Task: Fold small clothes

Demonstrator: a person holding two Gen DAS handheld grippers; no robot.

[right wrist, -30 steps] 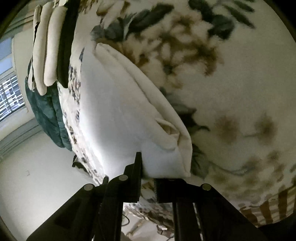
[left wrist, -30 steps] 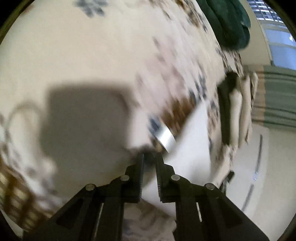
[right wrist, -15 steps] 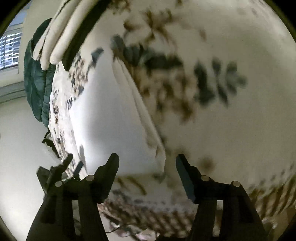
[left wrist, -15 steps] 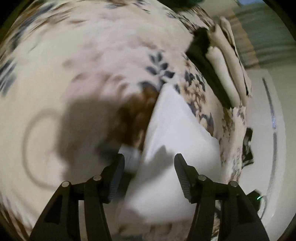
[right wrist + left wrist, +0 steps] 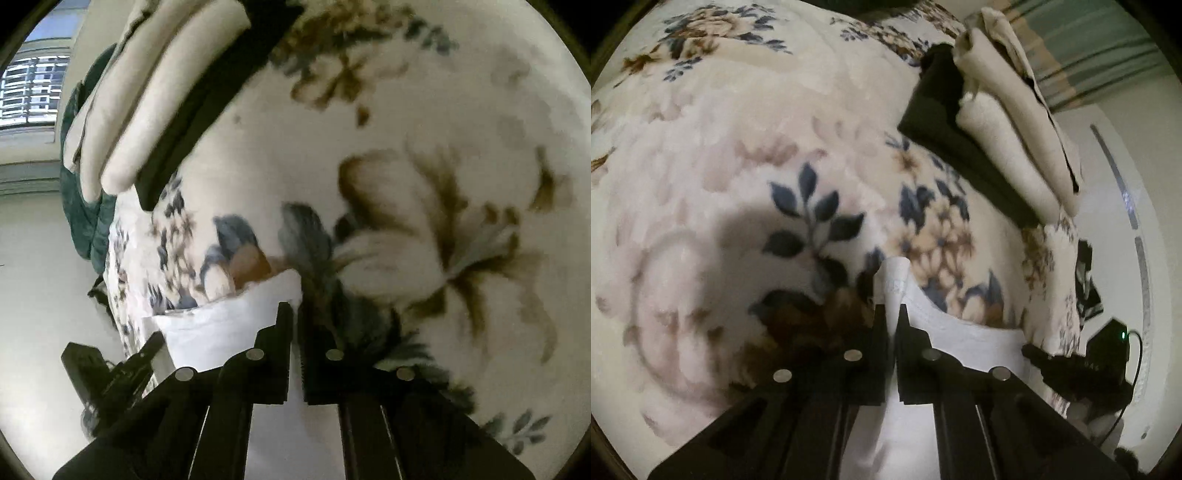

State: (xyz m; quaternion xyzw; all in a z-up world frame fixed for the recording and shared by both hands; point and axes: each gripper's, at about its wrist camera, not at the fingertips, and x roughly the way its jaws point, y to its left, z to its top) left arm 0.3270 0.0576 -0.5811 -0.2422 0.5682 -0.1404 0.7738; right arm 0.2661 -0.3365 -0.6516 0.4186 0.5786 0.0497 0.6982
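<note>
A folded white garment (image 5: 964,332) lies on a floral blanket (image 5: 738,147). My left gripper (image 5: 894,317) is shut on its upper corner, and a white tip of cloth sticks out between the fingers. In the right wrist view the same white garment (image 5: 221,328) shows at lower left, and my right gripper (image 5: 294,317) is shut on its other corner. The right gripper's dark body (image 5: 1075,373) shows at the right edge of the left wrist view.
A stack of folded cream and black clothes (image 5: 997,125) lies at the blanket's far edge, also seen in the right wrist view (image 5: 155,103). A dark green cover (image 5: 85,206) hangs beyond it. A pale floor lies past the blanket's edge (image 5: 1052,295).
Both grippers were open over the white garment half a second ago. Both have now closed on its corners. The views have shifted lower, toward the garment's edge.
</note>
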